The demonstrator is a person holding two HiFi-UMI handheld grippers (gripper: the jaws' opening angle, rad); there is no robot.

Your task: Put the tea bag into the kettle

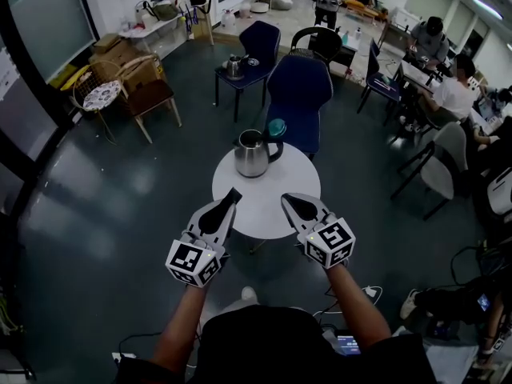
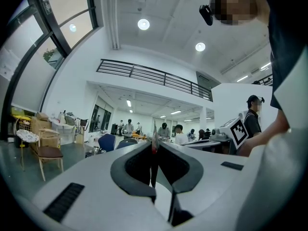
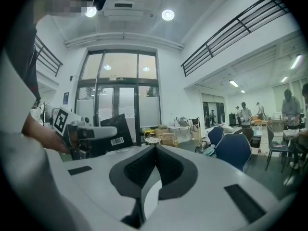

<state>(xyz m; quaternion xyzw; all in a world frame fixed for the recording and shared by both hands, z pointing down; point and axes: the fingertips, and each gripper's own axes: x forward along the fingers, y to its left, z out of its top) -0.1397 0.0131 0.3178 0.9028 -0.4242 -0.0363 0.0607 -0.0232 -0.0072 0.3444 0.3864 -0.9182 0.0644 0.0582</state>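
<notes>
A steel kettle [image 1: 251, 154] with a black handle stands at the far side of the round white table [image 1: 268, 208]. Its top looks open, and a teal round thing [image 1: 277, 126] sits just behind its handle. My left gripper [image 1: 233, 192] hovers over the table's near left edge, short of the kettle. Its jaws are shut [image 2: 155, 146] on a thin slip with a red patch, the tea bag [image 2: 154, 144], which pokes up between the tips. My right gripper [image 1: 286, 198] hangs over the near right edge, shut [image 3: 155, 147] with nothing in it.
A blue chair [image 1: 298, 94] stands right behind the table, and another blue chair [image 1: 244, 62] farther back holds a second kettle. Wooden chairs and boxes are at the left. People sit at desks at the right. Cables lie on the floor near my feet.
</notes>
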